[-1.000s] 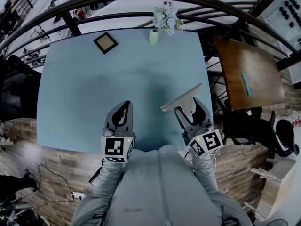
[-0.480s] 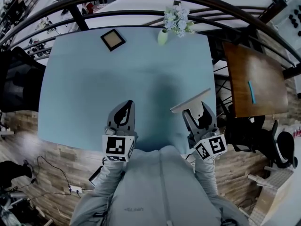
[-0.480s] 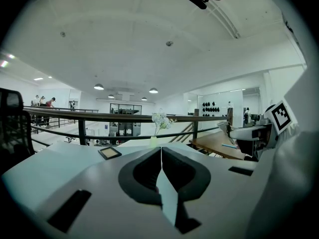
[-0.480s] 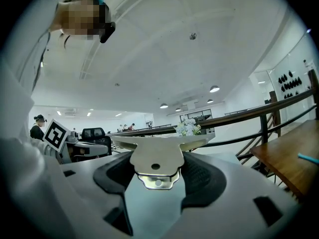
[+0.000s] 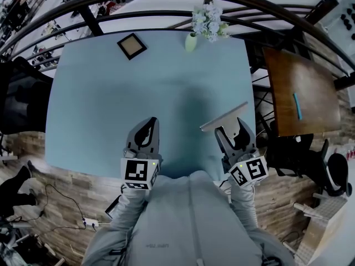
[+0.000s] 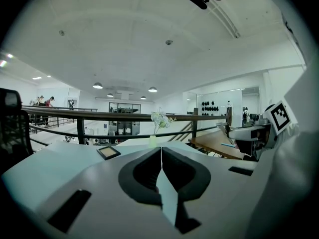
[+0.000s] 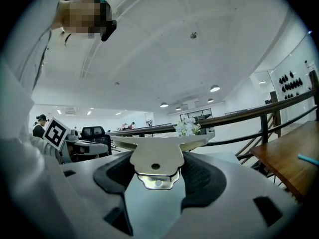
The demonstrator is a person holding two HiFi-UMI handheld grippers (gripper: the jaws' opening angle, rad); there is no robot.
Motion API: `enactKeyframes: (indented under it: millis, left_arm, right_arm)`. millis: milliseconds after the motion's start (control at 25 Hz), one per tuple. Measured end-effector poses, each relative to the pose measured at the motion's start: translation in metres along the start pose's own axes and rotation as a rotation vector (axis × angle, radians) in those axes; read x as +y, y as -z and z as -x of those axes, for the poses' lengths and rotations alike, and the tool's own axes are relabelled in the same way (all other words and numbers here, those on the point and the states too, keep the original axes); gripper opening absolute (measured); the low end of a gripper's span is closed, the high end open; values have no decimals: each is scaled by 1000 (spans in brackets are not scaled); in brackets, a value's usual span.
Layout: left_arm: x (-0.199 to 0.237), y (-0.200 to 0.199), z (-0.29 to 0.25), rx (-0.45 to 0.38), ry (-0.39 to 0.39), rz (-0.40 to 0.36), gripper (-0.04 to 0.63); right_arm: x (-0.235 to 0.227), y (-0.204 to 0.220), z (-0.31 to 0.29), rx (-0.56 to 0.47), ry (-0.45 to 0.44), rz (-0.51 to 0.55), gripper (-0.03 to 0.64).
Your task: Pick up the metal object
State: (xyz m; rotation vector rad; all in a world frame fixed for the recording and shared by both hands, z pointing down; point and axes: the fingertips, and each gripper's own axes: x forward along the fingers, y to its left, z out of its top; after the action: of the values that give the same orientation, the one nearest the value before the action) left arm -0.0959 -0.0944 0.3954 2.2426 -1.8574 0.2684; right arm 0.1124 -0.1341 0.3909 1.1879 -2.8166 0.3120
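Head view: left gripper (image 5: 148,125) and right gripper (image 5: 231,128) over near edge of blue table (image 5: 100,104). Metal piece (image 5: 223,117) lies across right jaw tips. Picture frame (image 5: 132,45) and flower vase (image 5: 191,41) at far edge.
Left gripper view: jaws pressed together, nothing between.
Right gripper view: jaws wide, clamped on metal piece, which hides table beyond.

Light: bright, from ceiling lamps (image 6: 97,85) above me.
Shadow: my soft dark patch, centre of table (image 5: 83,93).
Glare: metal object (image 7: 155,158) glints low.
Edges: strongly bowed, black corners.
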Motion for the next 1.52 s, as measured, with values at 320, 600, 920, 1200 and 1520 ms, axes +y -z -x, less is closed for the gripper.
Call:
enactKeyframes:
  millis: [320,600,920,1200,1520]
  left_arm:
    - [-2,1,-3,5,6,-3,29]
    - [-1,2,-4,9,3,-5,29]
    - [3,4,-5,11,2,-2,29]
    - [2,4,-6,11,4,1,29]
    - [4,5,-5,12,-2,3,29]
  right_arm:
    - [-1,0,0,-6,0,-6,296]
    - [-3,1,0,-12,14,-15,296]
    - [0,3,-2,-5,13,-9,296]
    - [2,2,-4,-9,-1,-12,296]
    - [9,1,-10,-12,-24,-13,296]
